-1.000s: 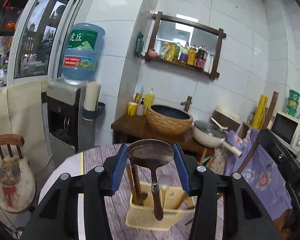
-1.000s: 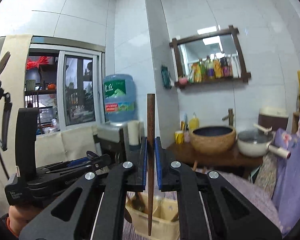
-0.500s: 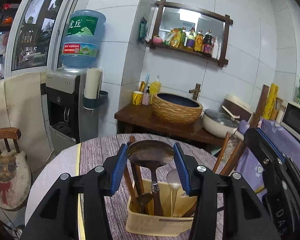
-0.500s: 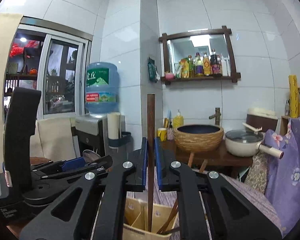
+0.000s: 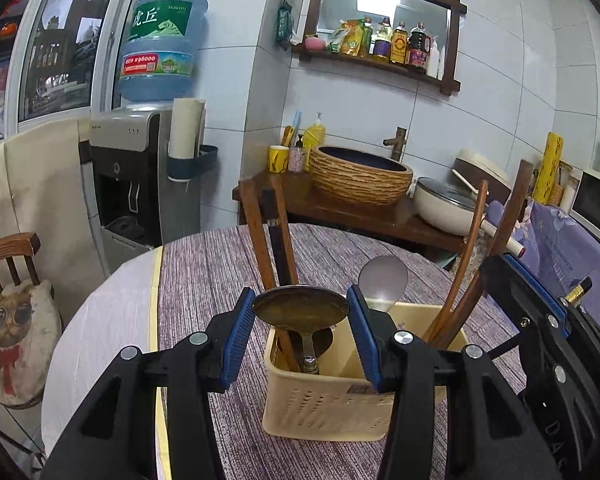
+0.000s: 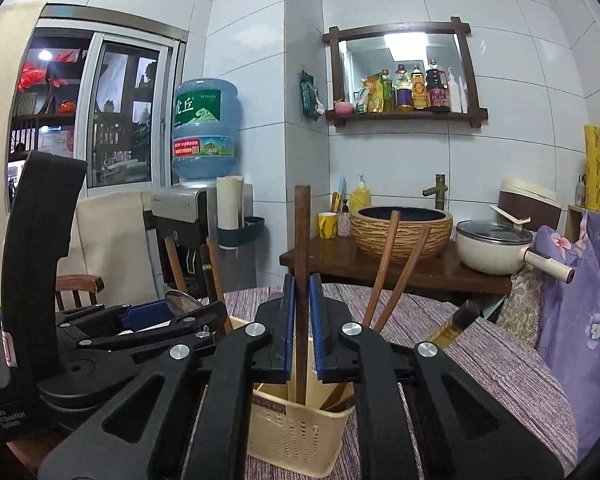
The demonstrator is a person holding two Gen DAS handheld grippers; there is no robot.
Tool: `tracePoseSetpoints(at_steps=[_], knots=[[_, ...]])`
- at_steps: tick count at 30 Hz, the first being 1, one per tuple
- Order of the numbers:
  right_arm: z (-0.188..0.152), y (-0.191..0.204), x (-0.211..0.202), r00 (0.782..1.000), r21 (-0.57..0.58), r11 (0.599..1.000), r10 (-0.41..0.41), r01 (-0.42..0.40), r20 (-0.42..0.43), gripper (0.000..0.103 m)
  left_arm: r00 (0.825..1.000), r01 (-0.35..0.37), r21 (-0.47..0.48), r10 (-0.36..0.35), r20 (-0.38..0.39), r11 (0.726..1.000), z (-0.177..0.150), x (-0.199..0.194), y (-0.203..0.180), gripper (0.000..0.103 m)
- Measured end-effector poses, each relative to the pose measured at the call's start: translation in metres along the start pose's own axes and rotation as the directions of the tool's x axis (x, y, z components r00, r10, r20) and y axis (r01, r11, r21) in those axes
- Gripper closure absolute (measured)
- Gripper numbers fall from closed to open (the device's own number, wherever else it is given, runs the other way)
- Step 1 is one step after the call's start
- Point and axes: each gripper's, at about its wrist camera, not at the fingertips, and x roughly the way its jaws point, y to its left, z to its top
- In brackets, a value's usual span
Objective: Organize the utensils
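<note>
Two grippers over one cream perforated plastic utensil basket (image 5: 328,404) sitting on the round table with the purple striped cloth (image 5: 204,280). The left gripper (image 5: 300,332) is clamped on the bowl of a dark metal ladle (image 5: 300,307), its handle hanging down into the basket's left compartment. The right gripper (image 6: 302,328) is squeezed tight on one upright brown wooden stick (image 6: 301,240), its lower end inside the basket. Already parked in there: two wooden handles on the left, two leaning on the right, plus one pale silver spoon (image 5: 382,280) (what's deeper inside I can't make out).
</note>
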Motion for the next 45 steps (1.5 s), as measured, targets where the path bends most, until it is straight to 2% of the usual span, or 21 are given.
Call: tracePoseSetpoints(at_steps=[5, 6, 7, 9, 11, 13, 15, 17, 21, 28, 33, 37, 45], knots=[[0.0, -0.001, -0.013, 0.999, -0.027, 1.0, 0.009, -0.008, 0.044, 0.094, 1.0, -0.005, 0.001, 0.005, 0.021, 1.0, -0.003, -0.011, 0.004, 0.056], [0.002, -0.001, -0.017, 0.999, -0.029, 0.999, 0.016, -0.015, 0.051, 0.09, 0.999, -0.008, 0.009, 0.008, 0.032, 1.0, -0.003, -0.017, 0.004, 0.055], [0.005, -0.001, -0.021, 0.998, -0.034, 0.999, 0.025, -0.023, 0.057, 0.085, 0.999, -0.011, 0.018, 0.01, 0.043, 1.0, -0.003, -0.021, 0.004, 0.051], [0.008, -0.003, -0.034, 0.996, -0.044, 0.999, 0.026, -0.023, 0.079, 0.043, 0.997, -0.022, 0.033, 0.019, 0.075, 0.999, -0.005, -0.037, 0.005, 0.041], [0.008, -0.005, -0.053, 0.992, -0.052, 0.999, 0.013, -0.007, 0.125, 0.039, 0.994, -0.03, 0.038, 0.026, 0.11, 0.999, -0.009, -0.053, 0.007, 0.029], [0.008, -0.007, -0.065, 0.992, -0.062, 0.998, 0.012, -0.004, 0.129, 0.037, 0.991, -0.045, 0.053, 0.038, 0.131, 0.998, -0.014, -0.067, 0.01, 0.022], [0.005, -0.013, -0.083, 0.991, -0.047, 0.999, 0.003, 0.003, 0.13, 0.026, 0.988, -0.064, 0.064, 0.054, 0.147, 0.996, -0.023, -0.081, 0.015, 0.014], [0.0, -0.018, -0.101, 0.992, -0.034, 0.999, -0.001, 0.005, 0.129, 0.02, 0.984, -0.08, 0.06, 0.069, 0.164, 0.995, -0.033, -0.094, 0.022, 0.005], [-0.023, -0.016, -0.128, 0.997, -0.076, 0.997, 0.011, -0.005, 0.079, 0.007, 0.981, -0.089, 0.034, 0.081, 0.177, 0.995, -0.062, -0.121, 0.039, 0.005], [-0.086, -0.006, -0.17, 0.996, -0.046, 0.996, 0.07, -0.072, -0.048, 0.006, 0.981, -0.11, 0.033, 0.103, 0.163, 0.993, -0.121, -0.165, 0.043, 0.005], [-0.126, -0.001, -0.205, 0.993, -0.018, 0.996, 0.09, -0.091, -0.08, 0.006, 0.985, -0.107, 0.044, 0.1, 0.143, 0.993, -0.156, -0.191, 0.042, 0.005], [-0.137, 0.003, -0.231, 0.991, -0.019, 0.994, 0.104, -0.106, -0.082, 0.006, 0.984, -0.101, 0.025, 0.096, 0.149, 0.995, -0.171, -0.211, 0.042, 0.005], [-0.132, 0.004, -0.268, 0.989, 0.001, 0.99, 0.14, -0.14, -0.044, 0.006, 0.976, -0.085, 0.018, 0.08, 0.201, 0.996, -0.178, -0.234, 0.038, 0.005]])
